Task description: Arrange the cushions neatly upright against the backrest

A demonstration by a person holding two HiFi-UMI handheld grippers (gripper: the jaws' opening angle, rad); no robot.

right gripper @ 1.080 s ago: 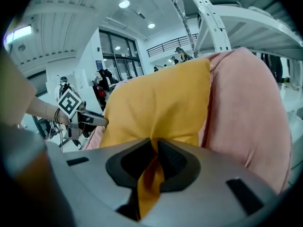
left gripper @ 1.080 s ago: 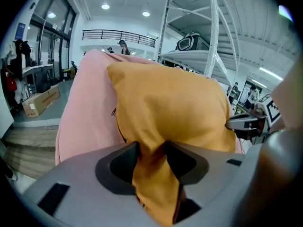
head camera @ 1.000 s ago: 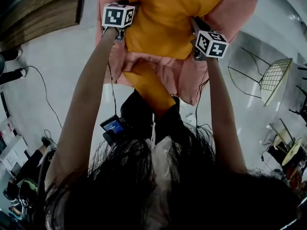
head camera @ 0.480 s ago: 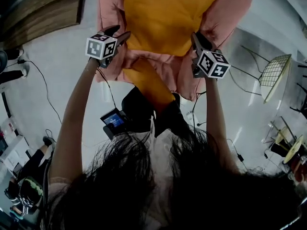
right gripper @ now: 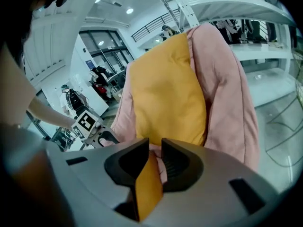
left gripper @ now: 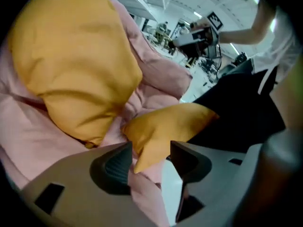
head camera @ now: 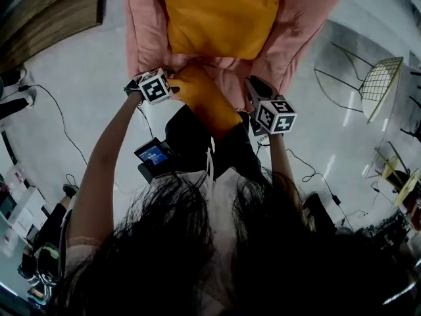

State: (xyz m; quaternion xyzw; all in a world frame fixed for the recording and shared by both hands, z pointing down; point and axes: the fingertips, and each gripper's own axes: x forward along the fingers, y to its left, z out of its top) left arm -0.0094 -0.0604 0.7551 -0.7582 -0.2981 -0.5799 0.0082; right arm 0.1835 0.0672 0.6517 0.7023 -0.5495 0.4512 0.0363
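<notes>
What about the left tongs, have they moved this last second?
Yes. The left tongs came down the chair to its front, just opening, a corner of the small cushion between them.

the small orange cushion point(left gripper: 165, 126) lies on the pink seat point(left gripper: 28, 126), one corner pointing down between the jaws of the left gripper point(left gripper: 149, 157). the jaws stand apart and have just been opening; the corner sits close against one pad (real contact is hard to judge), with a clear gap to the other. up and left of that cushion, a large orange cushion point(left gripper: 71, 65) leans on the seat's padded back. right of it hangs dark clothing point(left gripper: 241, 112). above it, farther off, a bare arm point(left gripper: 246, 32) holds the right gripper point(left gripper: 189, 38).
</notes>
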